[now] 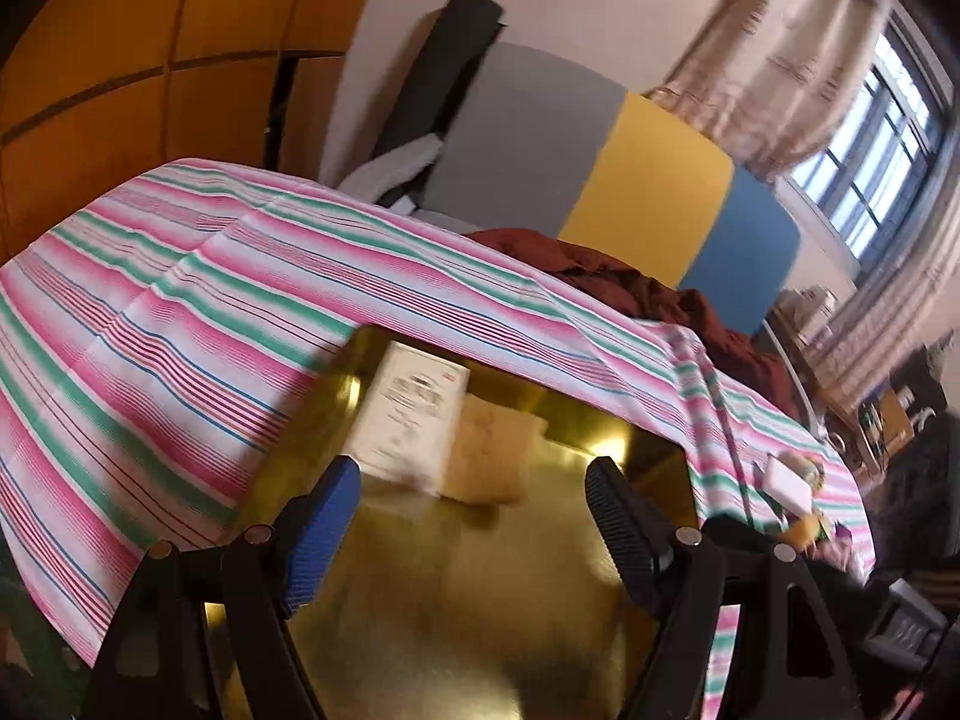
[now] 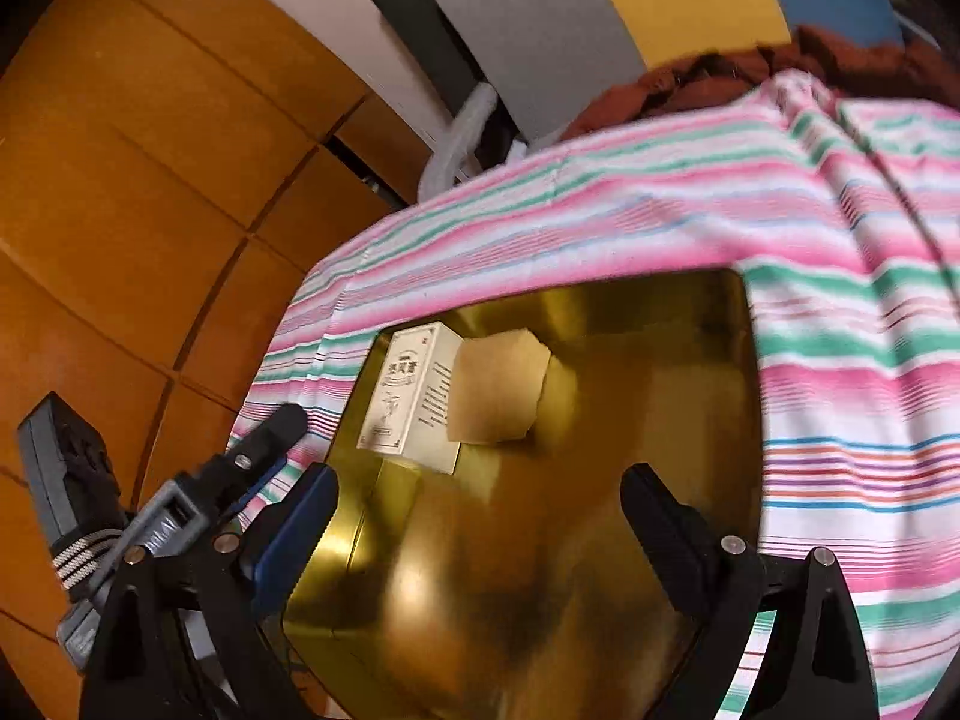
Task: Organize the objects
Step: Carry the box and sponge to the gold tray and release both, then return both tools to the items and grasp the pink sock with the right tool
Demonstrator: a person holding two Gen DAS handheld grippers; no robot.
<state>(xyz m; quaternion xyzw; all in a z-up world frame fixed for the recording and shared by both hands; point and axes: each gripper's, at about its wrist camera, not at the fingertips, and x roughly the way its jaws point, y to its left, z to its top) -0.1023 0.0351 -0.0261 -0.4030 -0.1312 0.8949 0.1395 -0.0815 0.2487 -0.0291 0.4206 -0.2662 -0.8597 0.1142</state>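
A shiny gold tin tray lies on a table covered by a pink, green and white striped cloth. In its far left corner lies a white printed box with a plain tan box against its right side. My left gripper is open and empty above the tray, just short of the boxes. My right gripper is open and empty above the tray too. The left gripper shows at the lower left of the right wrist view.
Small items, one white and one yellow, sit on the cloth at the right. A dark red cloth lies behind the table. Orange wooden panels stand left; a grey, yellow and blue board stands behind.
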